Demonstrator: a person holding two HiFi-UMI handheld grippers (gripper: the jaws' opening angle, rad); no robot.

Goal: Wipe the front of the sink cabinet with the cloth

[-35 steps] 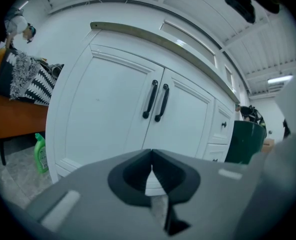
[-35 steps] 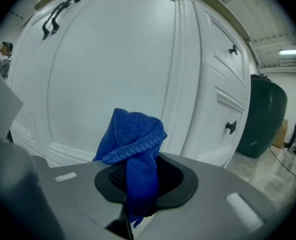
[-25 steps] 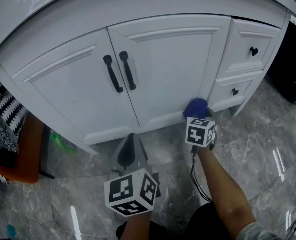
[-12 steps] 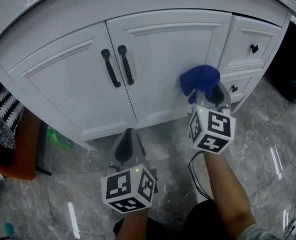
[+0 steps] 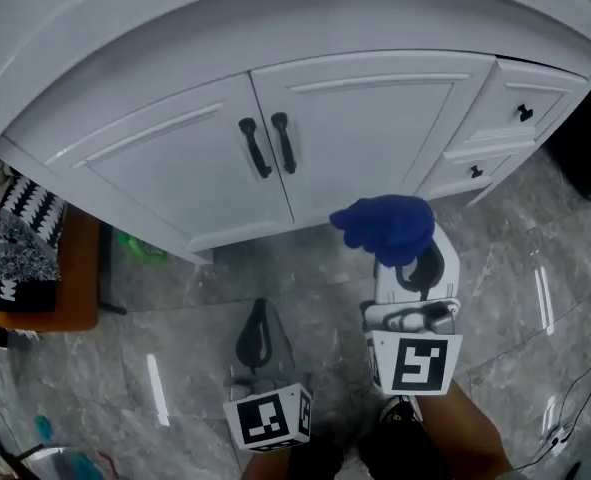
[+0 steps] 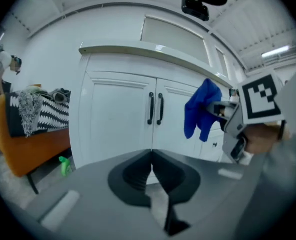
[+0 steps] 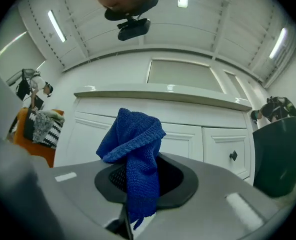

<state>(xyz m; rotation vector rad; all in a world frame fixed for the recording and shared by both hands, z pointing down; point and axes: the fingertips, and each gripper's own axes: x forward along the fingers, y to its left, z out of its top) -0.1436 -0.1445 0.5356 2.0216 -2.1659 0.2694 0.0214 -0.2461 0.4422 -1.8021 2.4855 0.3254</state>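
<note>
The white sink cabinet [image 5: 365, 128] fills the top of the head view, with two doors carrying black handles [image 5: 268, 146] and small drawers [image 5: 520, 113] to the right. My right gripper [image 5: 403, 248] is shut on a blue knitted cloth [image 5: 385, 226], held off the cabinet front over the floor. The cloth [image 7: 135, 156] stands bunched above the jaws in the right gripper view, the cabinet [image 7: 208, 134] behind it. My left gripper [image 5: 259, 336] hangs lower left, shut with nothing in it; its view shows the cabinet doors [image 6: 117, 119] and the cloth [image 6: 202, 109] apart from them.
Grey marble floor [image 5: 305, 298] lies in front of the cabinet. An orange seat with a black-and-white patterned fabric [image 5: 25, 258] stands at the left, a green bottle [image 5: 140, 246] beside the cabinet's base. A dark bin [image 7: 280, 154] stands right of the drawers.
The right gripper has drawn back from the cabinet door with the cloth, now clear of the front. My head view has shifted back, and the left gripper sits lower in frame.
</note>
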